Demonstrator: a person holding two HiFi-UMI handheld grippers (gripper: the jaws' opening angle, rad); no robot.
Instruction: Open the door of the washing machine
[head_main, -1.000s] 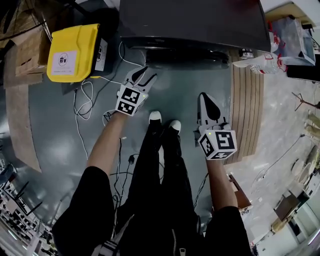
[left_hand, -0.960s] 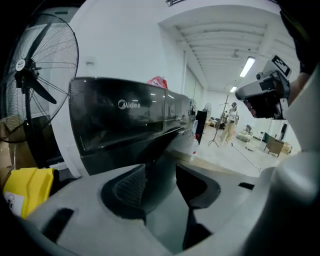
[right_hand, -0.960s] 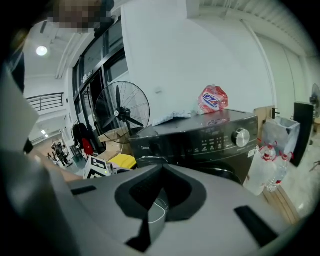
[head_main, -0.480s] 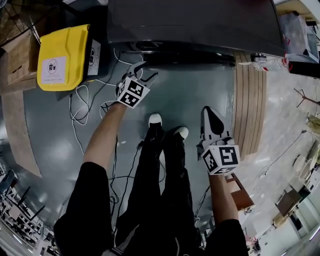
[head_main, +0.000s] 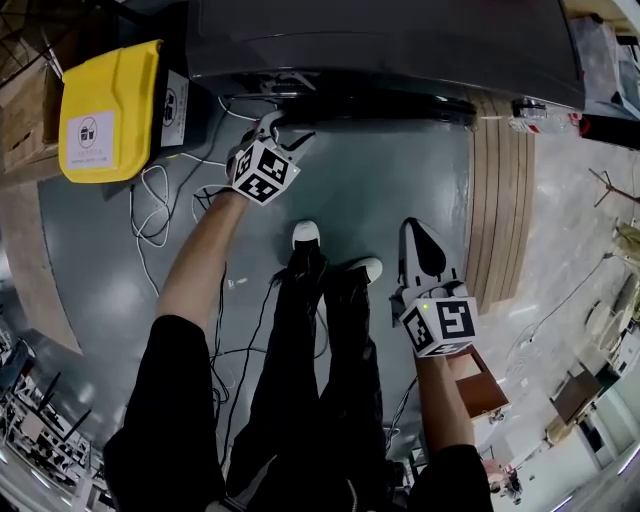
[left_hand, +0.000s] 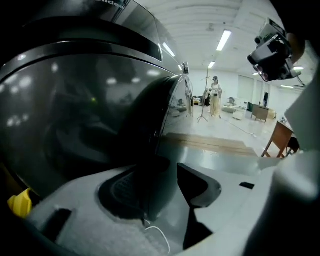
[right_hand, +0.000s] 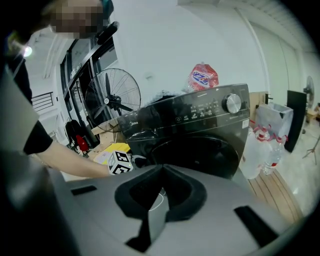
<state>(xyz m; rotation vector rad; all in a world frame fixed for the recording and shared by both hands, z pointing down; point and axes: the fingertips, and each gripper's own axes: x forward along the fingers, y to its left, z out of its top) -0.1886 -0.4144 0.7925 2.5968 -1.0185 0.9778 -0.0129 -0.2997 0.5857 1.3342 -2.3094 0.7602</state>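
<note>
The dark washing machine (head_main: 380, 40) stands at the top of the head view, with its round door (head_main: 370, 100) facing me. My left gripper (head_main: 280, 128) is at the door's left rim. In the left gripper view the door's dark edge (left_hand: 150, 165) runs between the jaws of the left gripper (left_hand: 160, 185). The jaws are closing, with a gap still showing beside the right pad. My right gripper (head_main: 415, 228) hangs over the floor, apart from the machine, with its tips together and nothing in them. The right gripper view shows the door (right_hand: 200, 150) and the control panel.
A yellow bin (head_main: 105, 110) stands left of the machine, with white cables (head_main: 165, 200) on the grey floor beside it. A wooden pallet (head_main: 495, 200) lies to the right, with water bottles (right_hand: 262, 145) near it. The person's feet (head_main: 307, 235) are between the grippers. A fan (right_hand: 112, 100) stands behind.
The left gripper has moved down and forward to the door's left rim, rolling a little. The right gripper has sunk slightly and stays back from the machine.
</note>
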